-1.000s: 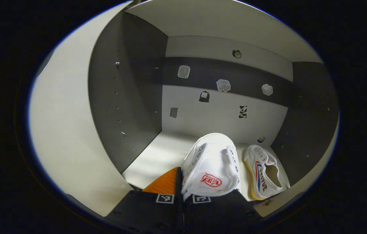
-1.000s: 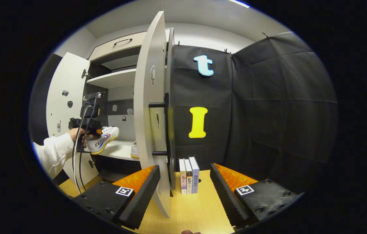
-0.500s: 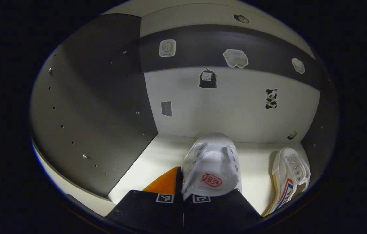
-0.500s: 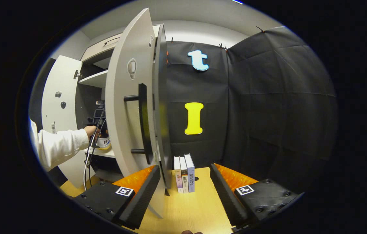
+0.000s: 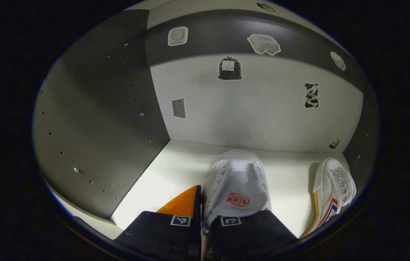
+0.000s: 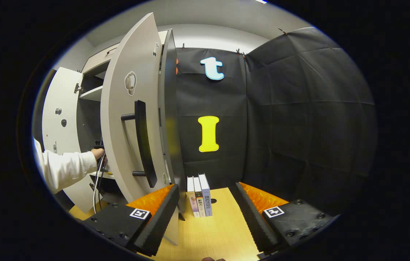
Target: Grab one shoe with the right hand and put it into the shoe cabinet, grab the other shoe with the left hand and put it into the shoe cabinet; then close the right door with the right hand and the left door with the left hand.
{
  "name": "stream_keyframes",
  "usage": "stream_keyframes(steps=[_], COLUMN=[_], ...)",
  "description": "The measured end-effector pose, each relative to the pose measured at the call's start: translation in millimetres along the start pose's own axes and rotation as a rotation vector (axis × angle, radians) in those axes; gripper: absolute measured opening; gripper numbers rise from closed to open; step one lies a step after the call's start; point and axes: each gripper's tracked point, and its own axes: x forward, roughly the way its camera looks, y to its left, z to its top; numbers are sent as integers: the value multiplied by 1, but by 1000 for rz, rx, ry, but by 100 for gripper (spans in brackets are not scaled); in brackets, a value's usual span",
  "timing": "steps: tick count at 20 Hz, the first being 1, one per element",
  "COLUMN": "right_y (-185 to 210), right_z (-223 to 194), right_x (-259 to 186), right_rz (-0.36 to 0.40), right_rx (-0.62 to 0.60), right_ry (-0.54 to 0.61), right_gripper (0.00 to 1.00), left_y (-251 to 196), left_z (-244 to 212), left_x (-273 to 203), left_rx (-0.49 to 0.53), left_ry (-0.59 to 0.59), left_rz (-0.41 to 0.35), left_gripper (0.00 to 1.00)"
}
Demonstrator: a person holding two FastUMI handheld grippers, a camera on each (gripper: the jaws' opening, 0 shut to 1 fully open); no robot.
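At the bottom centre of the left gripper view, a white shoe (image 5: 237, 188) is clamped in the left gripper (image 5: 205, 217) over the cabinet shelf (image 5: 176, 163), the second shoe (image 5: 332, 190) lying at lower right. The right gripper (image 6: 205, 214) is held with fingers apart (nothing between them) beside the right door (image 6: 125, 119).

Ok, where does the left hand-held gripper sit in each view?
Left gripper view: the left hand-held gripper is at bottom centre, clamped on a white shoe.
Right gripper view: it is at the far left, a dark bit just past the right door edge, held by a white-sleeved hand.
Shared landmark: the shoe cabinet, seen from inside in the first and from outside, with its doors open, in the second.
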Motion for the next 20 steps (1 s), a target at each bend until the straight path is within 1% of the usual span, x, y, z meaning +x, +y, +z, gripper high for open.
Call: stream_keyframes(steps=[1, 3, 4, 5, 6, 7, 8, 9, 11, 14, 17, 20], right_y=[0, 2, 2, 3, 4, 6, 8, 9, 13, 19, 27, 29], right_z=[1, 4, 5, 7, 9, 11, 12, 13, 19, 27, 34, 42], right_x=[-1, -4, -6, -9, -11, -14, -16, -19, -24, -28, -30, -27], right_rz=[0, 0, 1, 1, 1, 2, 4, 3, 5, 6, 11, 8], right_rx=[1, 5, 11, 15, 18, 17, 15, 12, 12, 6, 6, -8], right_ry=[-2, -8, -12, -15, -21, -25, -28, -30, -40, -59, -68, -80], right_gripper=[98, 98, 98, 98, 98, 98, 98, 98, 98, 98, 98, 98], left_y=[0, 2, 1, 0, -1, -3, -3, -4, -4, -4, -2, 9], left_z=[0, 2, 3, 4, 5, 4, 2, 0, -6, -9, -3, 9], left_x=[-4, -14, -22, -29, -37, -45, -53, -63, -80, -111, -150, -200], left_rx=[11, 31, 36, 36, 30, 26, 26, 33, 54, 88, 99, 83], left_ry=[2, -14, -24, -38, -53, -64, -77, -89, -121, -194, -281, -418], left_rz=[-7, -15, -29, -43, -59, -78, -92, -105, -124, -154, -185, -199], left_gripper=[16, 33, 38, 47, 52, 61, 64, 72, 79, 81, 81, 83])
